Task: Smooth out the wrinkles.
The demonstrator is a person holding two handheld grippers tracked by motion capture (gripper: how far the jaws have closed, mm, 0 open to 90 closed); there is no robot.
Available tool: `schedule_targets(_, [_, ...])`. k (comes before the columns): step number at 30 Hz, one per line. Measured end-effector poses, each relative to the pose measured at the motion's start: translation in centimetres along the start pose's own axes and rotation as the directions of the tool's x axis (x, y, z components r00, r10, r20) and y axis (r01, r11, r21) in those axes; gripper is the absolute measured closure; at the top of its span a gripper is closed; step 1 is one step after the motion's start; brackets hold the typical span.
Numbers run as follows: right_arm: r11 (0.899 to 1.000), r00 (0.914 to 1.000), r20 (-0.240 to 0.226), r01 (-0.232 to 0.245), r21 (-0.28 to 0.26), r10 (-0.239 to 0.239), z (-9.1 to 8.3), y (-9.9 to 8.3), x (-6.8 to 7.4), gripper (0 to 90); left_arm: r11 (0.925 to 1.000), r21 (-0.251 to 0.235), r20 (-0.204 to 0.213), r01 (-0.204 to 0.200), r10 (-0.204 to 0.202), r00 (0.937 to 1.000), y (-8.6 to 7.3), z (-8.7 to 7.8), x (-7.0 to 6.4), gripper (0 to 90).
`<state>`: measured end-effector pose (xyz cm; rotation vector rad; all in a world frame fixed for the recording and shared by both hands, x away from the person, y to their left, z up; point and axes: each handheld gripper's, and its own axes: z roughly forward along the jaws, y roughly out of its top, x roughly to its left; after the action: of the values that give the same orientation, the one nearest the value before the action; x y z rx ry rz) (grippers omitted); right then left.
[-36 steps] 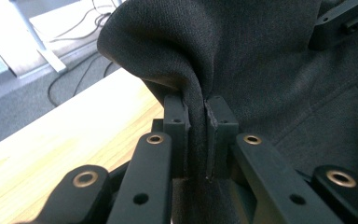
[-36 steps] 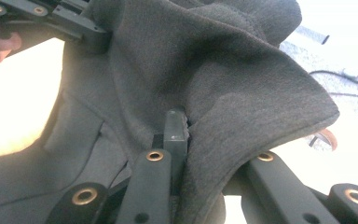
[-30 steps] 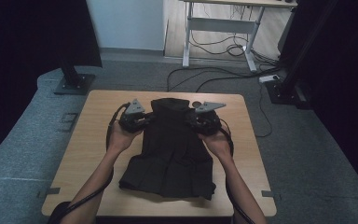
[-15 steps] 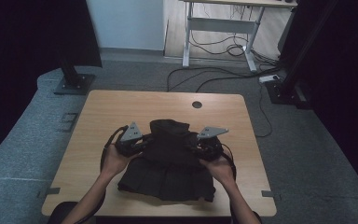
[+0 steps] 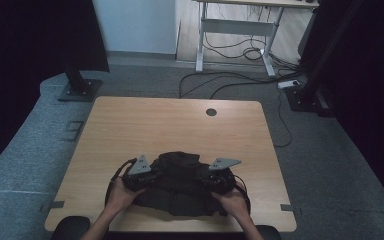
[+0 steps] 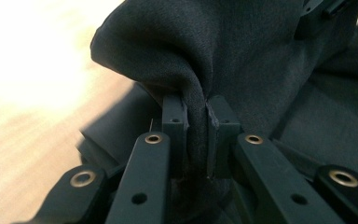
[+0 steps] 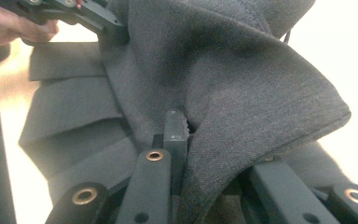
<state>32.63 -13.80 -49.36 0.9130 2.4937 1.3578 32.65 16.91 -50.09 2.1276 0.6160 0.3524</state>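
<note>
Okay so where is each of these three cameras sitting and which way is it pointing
High view: fixed above the person's side, looking forward and down on the wooden table; forearms and both hands show, gripping the left gripper and right gripper.
Left gripper view: rides the left gripper, looking along its jaws clamped on a fold of the dark grey garment.
Right gripper view: rides the right gripper, jaws buried in cloth; the other hand shows top left.
Shared: all show the same garment.

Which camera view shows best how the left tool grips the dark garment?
The left gripper view: the left tool pinches a fold of the dark garment. The high view shows the whole garment; the right gripper view shows its folds.
</note>
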Motion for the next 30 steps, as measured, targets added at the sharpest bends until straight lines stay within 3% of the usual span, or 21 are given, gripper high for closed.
schedule_targets(5, [1.0,0.9996,-0.03,-0.003,0.018,0.003,0.5,-1.4,1.0,77.1,0.9995,0.032,0.024,0.005,-0.006,0.9997,-1.5,0.2,-0.7,78.8])
schedule_targets(8, [1.0,0.9994,-0.033,-0.013,0.011,0.013,0.3,-1.7,1.2,74.1,0.9995,0.021,0.027,0.024,-0.024,0.9993,-1.4,0.0,-0.6,75.0])
schedule_targets(15, [0.999,0.9995,-0.006,-0.031,0.034,0.031,-2.1,-1.1,0.8,39.3,0.9958,-0.018,0.024,0.09,-0.089,0.9957,-1.6,-2.0,0.6,46.7])
schedule_targets(21, [0.999,0.9995,0.022,-0.024,0.041,0.023,-4.9,-1.5,0.3,34.4,0.9966,-0.02,-0.013,0.08,-0.08,0.9967,-1.9,-4.2,1.4,38.8])
schedule_targets(22, [0.999,0.9993,0.03,-0.022,0.04,0.021,-5.9,-1.7,0.1,34.2,0.996,-0.025,-0.03,0.086,-0.086,0.9958,-1.8,-5.0,2.1,38.2])
schedule_targets(24, [0.999,0.9991,0.037,-0.02,0.04,0.018,-6.4,-1.7,-0.1,34.2,0.9959,-0.026,-0.044,0.087,-0.088,0.9951,-1.7,-5.3,2.6,36.9])
schedule_targets(25, [0.999,0.9976,0.064,-0.026,0.026,0.024,-7.3,-1.6,-0.7,34.4,0.9945,-0.032,-0.072,0.099,-0.101,0.9922,-1.2,-5.6,3.6,36.5])
schedule_targets(28, [0.999,0.9956,0.083,-0.045,-0.001,0.045,-8.1,-1.3,-1.3,34.6,0.9919,-0.031,-0.094,0.124,-0.126,0.9876,-0.6,-5.2,4.7,34.2])
schedule_targets(29, [0.998,0.9923,0.104,-0.066,-0.017,0.067,-8.4,-1.1,-2.1,34.5,0.9888,-0.025,-0.108,0.147,-0.149,0.9829,-0.1,-4.4,5.8,33.6])
schedule_targets(30, [0.998,0.9923,0.104,-0.066,-0.017,0.067,-8.4,-1.1,-2.1,34.5,0.9888,-0.025,-0.108,0.147,-0.149,0.9829,-0.1,-4.4,5.8,32.8])
